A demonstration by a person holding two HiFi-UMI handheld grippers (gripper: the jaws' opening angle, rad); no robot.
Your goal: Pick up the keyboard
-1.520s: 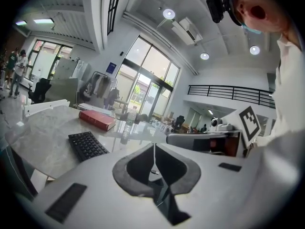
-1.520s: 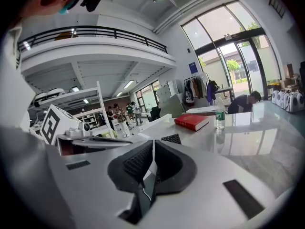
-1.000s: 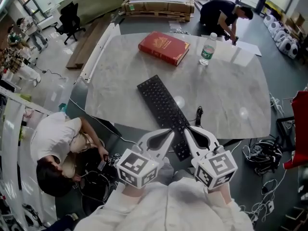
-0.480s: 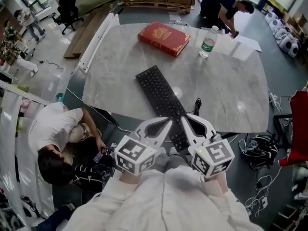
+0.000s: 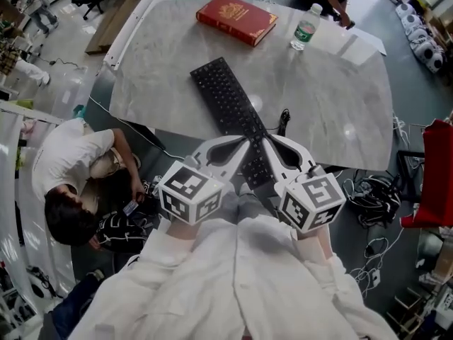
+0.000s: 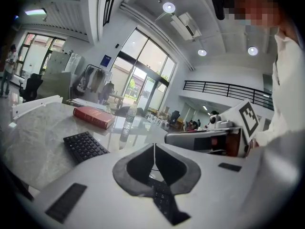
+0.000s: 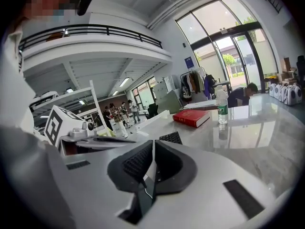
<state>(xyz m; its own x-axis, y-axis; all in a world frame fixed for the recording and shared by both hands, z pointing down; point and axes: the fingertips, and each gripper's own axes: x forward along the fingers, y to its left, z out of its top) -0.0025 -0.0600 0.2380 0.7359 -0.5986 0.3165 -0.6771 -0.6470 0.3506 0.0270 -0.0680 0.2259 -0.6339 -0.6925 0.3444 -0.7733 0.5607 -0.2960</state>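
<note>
Currently left tongs (image 5: 245,144) and right tongs (image 5: 265,143) sit closed, empty, over keyboard (image 5: 223,94) near end; bottle (image 5: 303,28) at 1 o'clock.

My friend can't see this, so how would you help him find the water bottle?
Start at the big pale marble table. On its far side, right of the thick red book, stands a small clear plastic bottle. It alone is upright and see-through, with a green label.
</note>
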